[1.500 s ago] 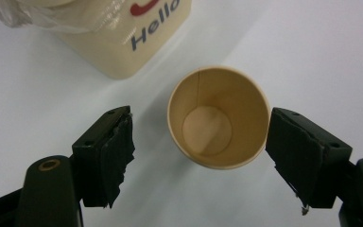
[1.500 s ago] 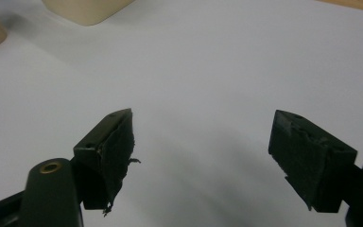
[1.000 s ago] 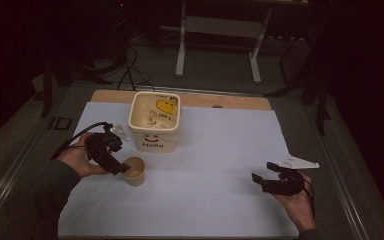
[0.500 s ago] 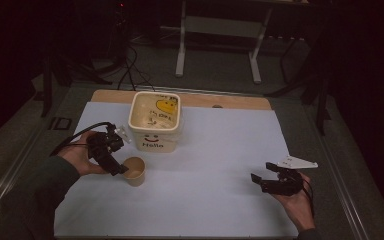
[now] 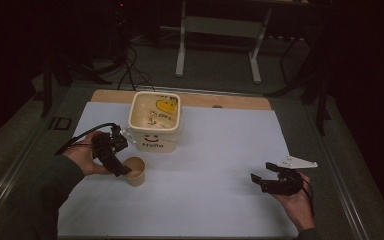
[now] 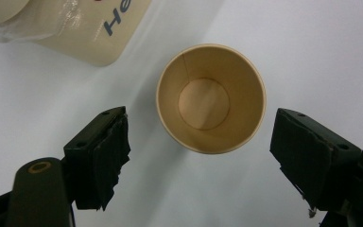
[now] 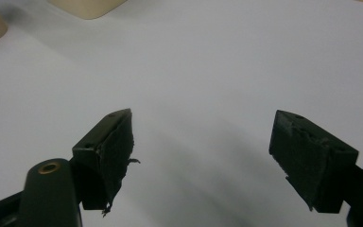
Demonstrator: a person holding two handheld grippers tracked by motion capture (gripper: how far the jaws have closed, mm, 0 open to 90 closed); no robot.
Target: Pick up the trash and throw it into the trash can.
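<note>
Near the left edge of the white table point(image 5: 220, 150), toward the person's side, the high view shows the paper cup point(image 5: 134, 171) standing upright just in front of the cream tub point(image 5: 156, 121) marked "Hello". The left gripper point(image 5: 119, 169) hangs right beside the cup's left side, and its jaws have just been opening. Well apart, near the right edge, the right gripper point(image 5: 260, 181) rests in the person's hand with its jaws apart and nothing between them. The likely slip from here: the cup is light and empty, so a jaw brushing its rim as the hand pulls away could tip it or shove it against the tub.

Looking down through the left gripper view, the left gripper point(image 6: 198, 156) stands wide, the cup point(image 6: 211, 98) lying just past the two tips with clear table showing on both sides of it. Neither pad touches the wall, so the cup stands on its own. A corner of the tub point(image 6: 85, 28) sits close at upper left, leaving little room on that side.

Along the right gripper view, the right gripper point(image 7: 201, 151) is spread wide over bare white table, holding and touching nothing.
</note>
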